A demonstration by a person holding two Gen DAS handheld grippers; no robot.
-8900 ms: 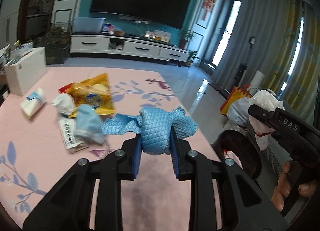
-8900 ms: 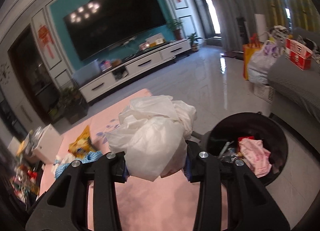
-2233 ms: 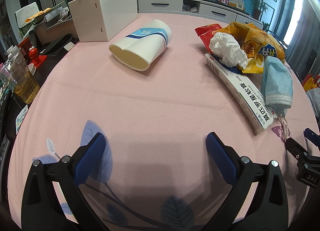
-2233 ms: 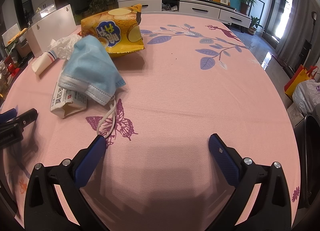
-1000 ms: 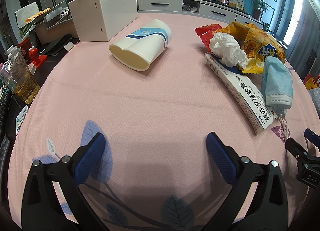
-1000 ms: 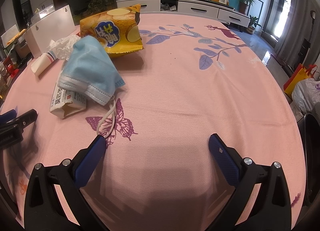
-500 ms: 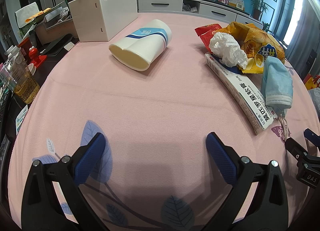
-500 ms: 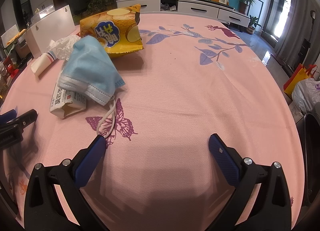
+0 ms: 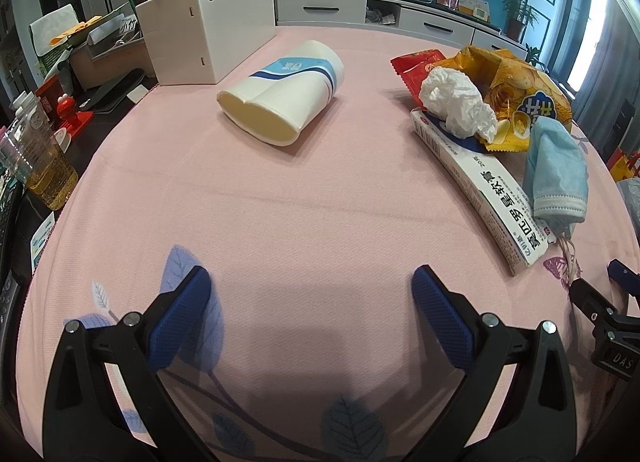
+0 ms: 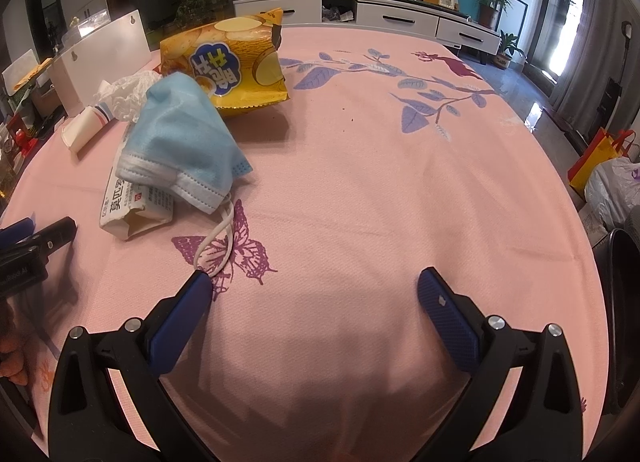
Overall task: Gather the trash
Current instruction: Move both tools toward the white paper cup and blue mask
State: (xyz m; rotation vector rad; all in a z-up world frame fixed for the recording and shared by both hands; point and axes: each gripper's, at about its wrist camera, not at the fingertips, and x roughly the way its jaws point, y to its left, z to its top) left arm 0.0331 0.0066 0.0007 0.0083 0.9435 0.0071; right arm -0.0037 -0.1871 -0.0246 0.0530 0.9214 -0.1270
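Note:
Trash lies on the pink tablecloth (image 9: 300, 202). A squashed white paper cup (image 9: 284, 92) lies on its side ahead of my left gripper (image 9: 308, 302), which is open and empty. To the right lie a long white box (image 9: 480, 182), a crumpled tissue (image 9: 456, 106), a yellow chip bag (image 9: 516, 102), a red wrapper (image 9: 412, 66) and a blue face mask (image 9: 556, 174). My right gripper (image 10: 316, 302) is open and empty over the cloth; the mask (image 10: 184, 142) rests on the box (image 10: 136, 206) ahead to its left, its ear loop near the left fingertip. The chip bag (image 10: 232, 66) lies behind.
A white box (image 9: 208, 38) stands at the table's far left edge. Bottles and clutter (image 9: 44, 166) sit beyond the left rim. A black bin's rim (image 10: 624, 302) shows past the table's right edge, with bags (image 10: 608, 178) on the floor. A TV cabinet (image 10: 380, 18) lines the far wall.
Nine seconds ago the left gripper held a blue cloth and the right a white wad near the bin; both are now open and empty over the table. Nothing has moved in the last two seconds.

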